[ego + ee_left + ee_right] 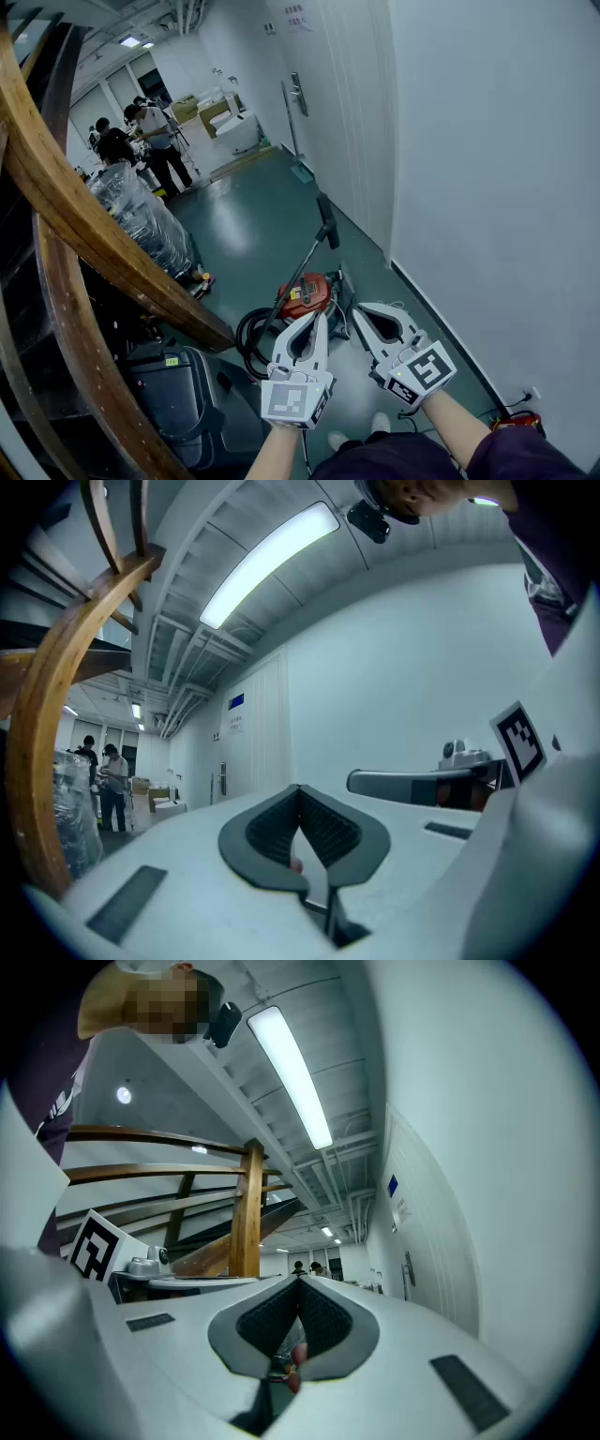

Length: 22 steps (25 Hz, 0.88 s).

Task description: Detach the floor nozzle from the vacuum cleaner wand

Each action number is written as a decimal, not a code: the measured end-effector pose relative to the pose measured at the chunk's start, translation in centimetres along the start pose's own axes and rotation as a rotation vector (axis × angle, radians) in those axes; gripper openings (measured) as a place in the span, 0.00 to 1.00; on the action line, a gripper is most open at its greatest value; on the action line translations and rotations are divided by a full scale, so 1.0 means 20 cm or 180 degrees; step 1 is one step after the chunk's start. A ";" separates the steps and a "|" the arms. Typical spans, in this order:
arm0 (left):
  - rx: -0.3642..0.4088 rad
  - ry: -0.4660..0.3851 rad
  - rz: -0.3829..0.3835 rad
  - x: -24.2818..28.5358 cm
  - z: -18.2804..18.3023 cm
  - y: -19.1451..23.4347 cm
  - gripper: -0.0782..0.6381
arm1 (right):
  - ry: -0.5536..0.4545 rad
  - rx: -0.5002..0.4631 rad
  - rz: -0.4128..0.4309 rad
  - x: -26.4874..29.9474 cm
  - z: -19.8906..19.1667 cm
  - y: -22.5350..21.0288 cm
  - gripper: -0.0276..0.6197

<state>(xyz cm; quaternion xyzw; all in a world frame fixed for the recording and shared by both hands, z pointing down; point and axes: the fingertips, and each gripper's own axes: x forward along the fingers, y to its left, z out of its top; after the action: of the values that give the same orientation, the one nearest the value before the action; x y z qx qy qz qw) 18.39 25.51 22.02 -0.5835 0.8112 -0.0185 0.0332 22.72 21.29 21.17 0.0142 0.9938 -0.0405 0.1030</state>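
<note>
In the head view a red canister vacuum cleaner (306, 294) sits on the green floor by the wall. Its black hose (251, 339) lies coiled at its left. A thin dark wand (302, 265) rises from it to a black end piece (325, 219); I cannot tell whether that is the nozzle. My left gripper (321, 317) and right gripper (360, 307) hover side by side just in front of the canister, above it, touching nothing. Both are shut and empty, with the pads meeting in the left gripper view (300, 787) and the right gripper view (300, 1281).
A curved wooden stair railing (89, 239) fills the left. A plastic-wrapped stack (141, 217) stands beyond it, with people (150, 141) farther down the corridor. A dark case (183, 398) lies at lower left. A white wall (487, 187) runs along the right, with doors (323, 103) farther along.
</note>
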 end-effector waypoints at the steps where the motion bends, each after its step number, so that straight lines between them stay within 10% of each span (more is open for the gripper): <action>1: -0.0028 0.0017 0.0001 0.00 0.00 -0.01 0.11 | -0.0001 0.0000 0.0002 0.00 0.01 0.00 0.07; 22: -0.0581 0.0552 -0.0218 0.11 -0.16 -0.07 0.11 | 0.0435 0.0877 0.0058 -0.01 -0.17 -0.15 0.07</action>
<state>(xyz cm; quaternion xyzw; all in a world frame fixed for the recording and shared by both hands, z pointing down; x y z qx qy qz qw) 18.86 22.94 25.19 -0.6077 0.7889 0.0039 -0.0910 22.08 18.48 24.73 0.0399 0.9833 -0.1745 0.0326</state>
